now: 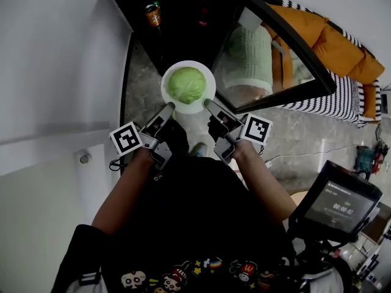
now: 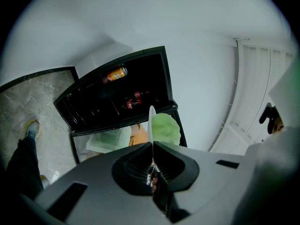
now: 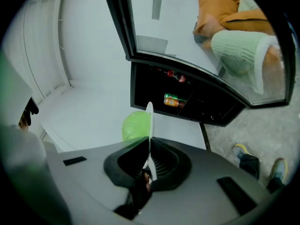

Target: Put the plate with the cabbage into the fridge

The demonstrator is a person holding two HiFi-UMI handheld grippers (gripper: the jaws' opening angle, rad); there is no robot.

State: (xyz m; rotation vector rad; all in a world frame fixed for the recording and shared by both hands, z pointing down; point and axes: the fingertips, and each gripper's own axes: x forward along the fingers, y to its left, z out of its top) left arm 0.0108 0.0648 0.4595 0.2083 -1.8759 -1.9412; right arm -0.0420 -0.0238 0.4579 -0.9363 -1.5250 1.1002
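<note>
A grey marbled floor point(image 1: 293, 139) meets a plain white wall point(image 1: 55, 54), and against it stands one black fridge point(image 1: 183, 17) with its glass door point(image 1: 278, 66) swung open. One round white plate point(image 1: 209, 78) hangs in the air in front of the dark opening, outside the fridge, with one pale green cabbage point(image 1: 187, 84) on its middle. The left gripper point(image 1: 171, 106) is clamped on the plate's near left rim and the right gripper point(image 1: 206, 102) on its near right rim (each gripper view shows the jaws pinched onto the thin edge). Inside the fridge lies one orange-labelled bottle point(image 1: 153, 12); red-labelled bottles point(image 2: 133, 100) sit deeper, their number unclear
</note>
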